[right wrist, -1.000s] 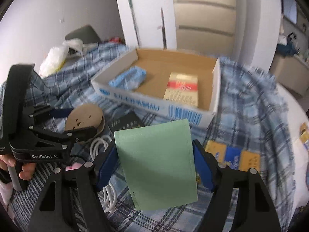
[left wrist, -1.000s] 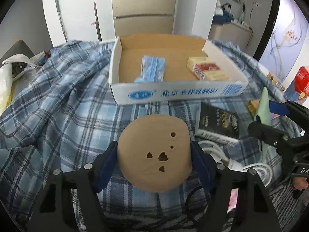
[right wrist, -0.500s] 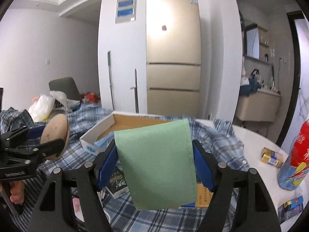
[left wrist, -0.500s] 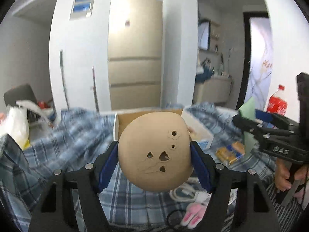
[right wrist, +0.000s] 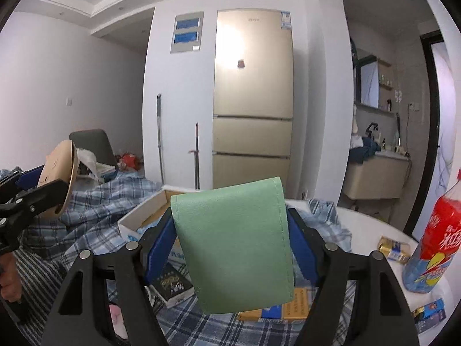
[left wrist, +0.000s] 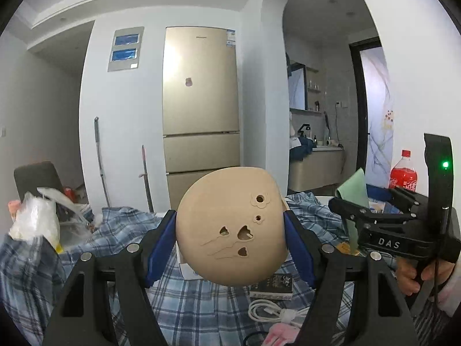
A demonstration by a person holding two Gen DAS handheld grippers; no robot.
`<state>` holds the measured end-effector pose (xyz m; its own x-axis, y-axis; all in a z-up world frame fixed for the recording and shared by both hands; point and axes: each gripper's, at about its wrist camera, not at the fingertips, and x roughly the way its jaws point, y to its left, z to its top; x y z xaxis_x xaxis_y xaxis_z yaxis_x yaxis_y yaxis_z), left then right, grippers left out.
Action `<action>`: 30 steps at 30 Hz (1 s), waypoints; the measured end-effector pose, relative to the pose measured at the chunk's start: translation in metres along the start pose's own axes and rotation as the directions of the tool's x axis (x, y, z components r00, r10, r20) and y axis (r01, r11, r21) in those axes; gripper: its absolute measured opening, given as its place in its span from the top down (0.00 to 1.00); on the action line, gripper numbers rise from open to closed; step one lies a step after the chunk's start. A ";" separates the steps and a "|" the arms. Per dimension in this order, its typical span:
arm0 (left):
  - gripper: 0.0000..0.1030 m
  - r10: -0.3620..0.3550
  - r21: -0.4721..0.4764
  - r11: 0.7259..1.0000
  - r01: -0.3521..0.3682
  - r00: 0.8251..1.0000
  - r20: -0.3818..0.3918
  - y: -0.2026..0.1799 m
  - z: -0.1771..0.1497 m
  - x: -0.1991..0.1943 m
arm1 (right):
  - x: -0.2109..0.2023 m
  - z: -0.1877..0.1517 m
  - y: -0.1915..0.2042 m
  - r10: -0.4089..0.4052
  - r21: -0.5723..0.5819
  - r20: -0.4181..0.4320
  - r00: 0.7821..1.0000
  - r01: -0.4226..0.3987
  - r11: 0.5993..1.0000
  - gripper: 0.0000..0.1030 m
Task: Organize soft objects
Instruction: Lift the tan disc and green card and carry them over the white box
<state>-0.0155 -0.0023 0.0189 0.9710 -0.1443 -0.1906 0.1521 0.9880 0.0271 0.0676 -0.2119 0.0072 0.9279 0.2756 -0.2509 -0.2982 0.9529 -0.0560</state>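
Note:
My left gripper (left wrist: 230, 230) is shut on a round tan pad (left wrist: 229, 226) with small heart and flower cut-outs, held up high and level. It also shows at the left of the right wrist view (right wrist: 57, 178). My right gripper (right wrist: 232, 245) is shut on a folded green leather-like pouch (right wrist: 233, 248), also raised; the pouch shows edge-on in the left wrist view (left wrist: 353, 193). The open cardboard box (right wrist: 144, 216) sits below on the blue plaid cloth (right wrist: 95, 210), mostly hidden behind both held things.
A black booklet (right wrist: 171, 284), a yellow-blue packet (right wrist: 285, 311) and a white cable (left wrist: 273, 312) lie on the cloth. A red soda bottle (right wrist: 435, 236) and small packets (right wrist: 393, 249) stand on the white table at right. A plastic bag (left wrist: 34, 222) is at left.
Both grippers have lifted and tilted upward with their objects; the views went from looking down into the box to looking across the room at the fridge.

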 end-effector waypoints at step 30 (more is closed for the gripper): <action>0.28 0.031 -0.072 0.997 -0.039 0.994 -0.109 0.013 0.124 0.109 | 0.080 0.138 -0.027 -0.049 0.102 -0.116 0.992 0.061 0.993 0.29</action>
<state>0.1158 -0.0120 0.1203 0.9495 -0.1067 -0.2952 0.1004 0.9943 -0.0365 0.1807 -0.1985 0.1218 0.9094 0.2118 -0.3579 -0.2164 0.9759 0.0275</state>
